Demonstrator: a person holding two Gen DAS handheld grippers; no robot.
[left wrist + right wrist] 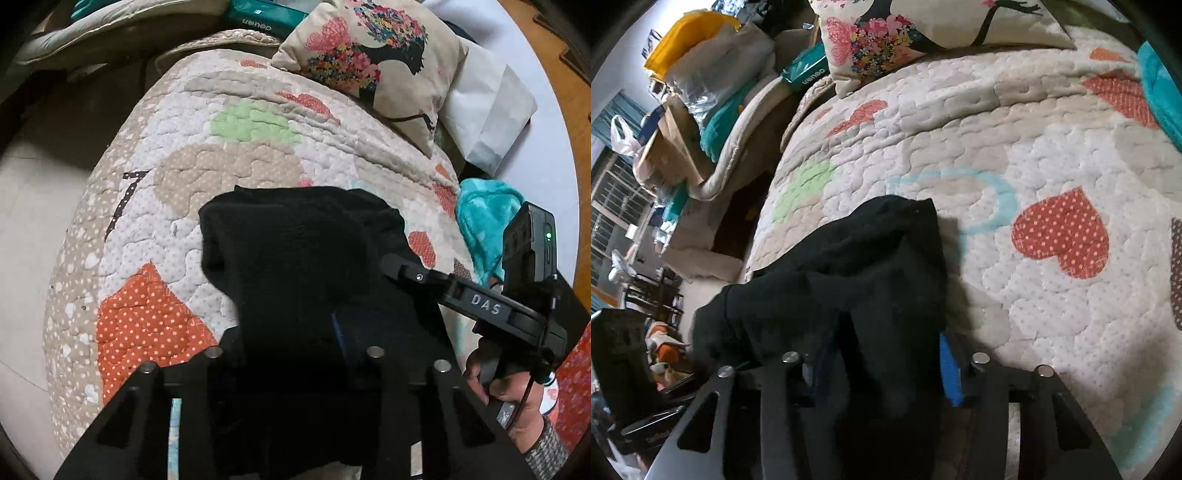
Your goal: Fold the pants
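Note:
The black pants [295, 251] hang in a bunched fold over the quilted bed [229, 155]. My left gripper [295, 343] is shut on the pants' near edge; cloth covers its fingertips. The right gripper's body [480, 302] shows at right in the left wrist view, held by a hand. In the right wrist view the pants [857, 280] drape from my right gripper [882, 365], which is shut on them; a blue pad [948, 369] shows beside the cloth. Both grippers hold the pants a little above the quilt.
A floral pillow [369, 62] and a white pillow [487, 107] lie at the head of the bed. A teal cloth [484, 221] lies at the right edge. Beside the bed stand boxes and bags [683, 92]. Floor [33, 221] lies left of the bed.

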